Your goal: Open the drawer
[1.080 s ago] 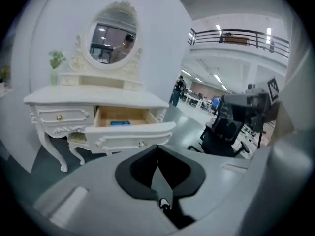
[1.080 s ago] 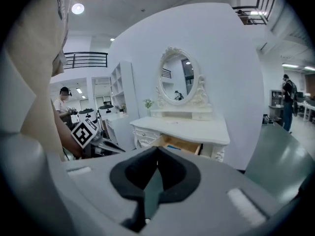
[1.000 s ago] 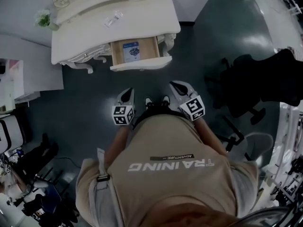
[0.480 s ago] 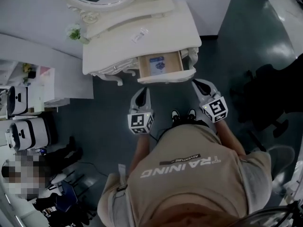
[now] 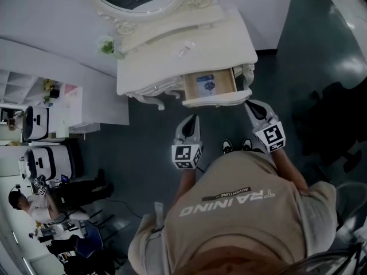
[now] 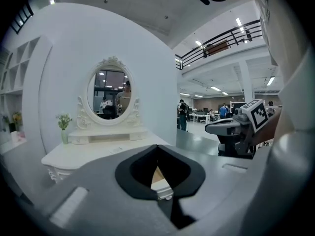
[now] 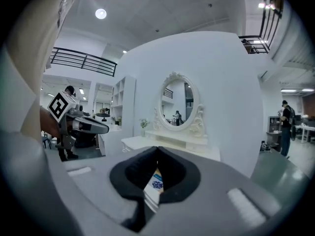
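Left claw point(image 5: 191, 122) and right claw point(image 5: 254, 106) are clamped together, empty, just below the drawer point(image 5: 221, 101) at upper centre. It already stands pulled out, so nothing seems to need gripping.

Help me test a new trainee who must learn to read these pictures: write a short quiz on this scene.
1. True or false: the drawer of the dressing table stands open.
2. What lies in the drawer? A: a flat blue-and-white item. B: a pair of scissors. C: nothing at all.
3. Fill in: the left gripper and the right gripper, both held in front of the drawer and holding nothing, have their jaws ____.

Key: 1 true; 2 A; 3 shut.
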Tool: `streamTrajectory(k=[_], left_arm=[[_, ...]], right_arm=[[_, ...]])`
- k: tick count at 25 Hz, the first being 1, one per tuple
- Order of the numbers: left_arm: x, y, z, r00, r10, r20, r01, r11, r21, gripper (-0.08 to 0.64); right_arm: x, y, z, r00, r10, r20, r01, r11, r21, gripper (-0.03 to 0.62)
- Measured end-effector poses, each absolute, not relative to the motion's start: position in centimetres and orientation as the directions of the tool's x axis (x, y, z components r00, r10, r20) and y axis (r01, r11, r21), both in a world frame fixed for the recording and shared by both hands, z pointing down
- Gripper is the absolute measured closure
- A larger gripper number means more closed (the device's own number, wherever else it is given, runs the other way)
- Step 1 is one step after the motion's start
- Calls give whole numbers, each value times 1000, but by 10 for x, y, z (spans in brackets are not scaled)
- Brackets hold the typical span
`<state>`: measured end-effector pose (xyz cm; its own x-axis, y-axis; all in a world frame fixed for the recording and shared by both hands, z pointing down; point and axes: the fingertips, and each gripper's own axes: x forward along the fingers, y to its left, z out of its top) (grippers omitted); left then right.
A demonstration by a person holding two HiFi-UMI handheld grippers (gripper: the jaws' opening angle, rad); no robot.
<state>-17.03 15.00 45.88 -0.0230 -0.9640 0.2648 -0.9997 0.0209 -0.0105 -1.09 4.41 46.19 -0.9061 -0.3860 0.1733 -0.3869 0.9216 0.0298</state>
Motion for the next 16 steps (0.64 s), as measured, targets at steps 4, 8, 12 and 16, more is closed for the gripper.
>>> streamTrajectory(k=[4,8,12,16], left_arm=[[-177,146,453,-19,-968,252,-1000,17,-12,554],[-178,139,454,-14,-969,245,-1000,11,-12,554],[-173,131,456,-9,-971,241,-1000,5,-15,554],[-176,121,457,-7,-970,245,-1000,-1,-31,554]], right_arm=[[-22,41,448,-915,-374,151,-370,927,55,589],[-28,31,437,-915,-386,113,-381,922,62,589],[-29,22,442,-916,-381,124,-377,925,53,589],[-34,13,444,-920,-370,132,-365,929,60,589]])
